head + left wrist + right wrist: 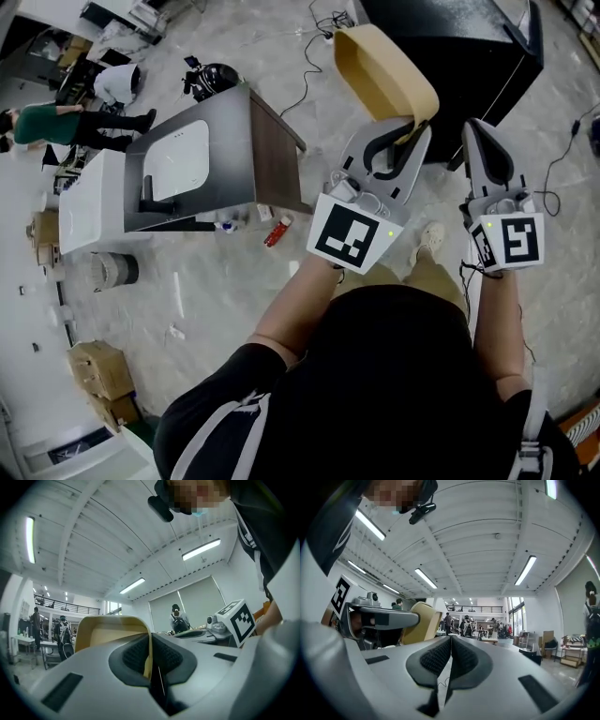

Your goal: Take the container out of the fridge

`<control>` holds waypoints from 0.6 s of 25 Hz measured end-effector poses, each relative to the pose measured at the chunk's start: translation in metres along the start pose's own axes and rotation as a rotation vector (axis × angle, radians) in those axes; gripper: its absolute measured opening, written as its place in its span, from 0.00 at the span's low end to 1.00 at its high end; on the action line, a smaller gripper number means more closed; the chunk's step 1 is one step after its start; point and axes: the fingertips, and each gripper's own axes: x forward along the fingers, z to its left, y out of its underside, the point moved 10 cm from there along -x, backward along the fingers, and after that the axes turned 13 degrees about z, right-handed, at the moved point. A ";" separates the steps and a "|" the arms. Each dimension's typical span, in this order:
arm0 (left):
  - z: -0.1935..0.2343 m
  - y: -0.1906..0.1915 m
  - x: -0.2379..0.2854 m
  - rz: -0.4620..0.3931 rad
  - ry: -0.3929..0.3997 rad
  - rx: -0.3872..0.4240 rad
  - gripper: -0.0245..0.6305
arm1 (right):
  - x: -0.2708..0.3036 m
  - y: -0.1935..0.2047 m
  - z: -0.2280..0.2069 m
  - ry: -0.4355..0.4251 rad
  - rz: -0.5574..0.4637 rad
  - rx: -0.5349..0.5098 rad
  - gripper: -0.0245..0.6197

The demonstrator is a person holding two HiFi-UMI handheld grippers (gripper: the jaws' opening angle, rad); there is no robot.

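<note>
- We see one black fridge [469,47] standing on the floor.
- One grey cabinet [234,141] stands well left of the fridge.
- One tan container [384,70] is outside, held up before the fridge's left edge.
- We count two grippers. Our left gripper [151,639] pinches the container's rim. Our right gripper [451,641], before the fridge, has its pads pressed together on nothing.
- Cables [309,56] trail left of the fridge.
- One red can [277,231] lies farther left, by the cabinet.

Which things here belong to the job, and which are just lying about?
Job: container, clamped in the left gripper; black fridge; right gripper, shut and empty.
Lying about: grey cabinet; red item; floor cables; cardboard box.
</note>
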 end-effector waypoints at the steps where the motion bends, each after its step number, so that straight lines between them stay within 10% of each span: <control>1: -0.001 0.003 -0.010 -0.005 0.002 -0.005 0.08 | -0.006 0.000 0.012 0.007 0.006 -0.006 0.09; 15: -0.042 0.006 -0.072 -0.027 0.047 -0.003 0.08 | -0.074 -0.004 0.087 0.067 0.032 -0.036 0.09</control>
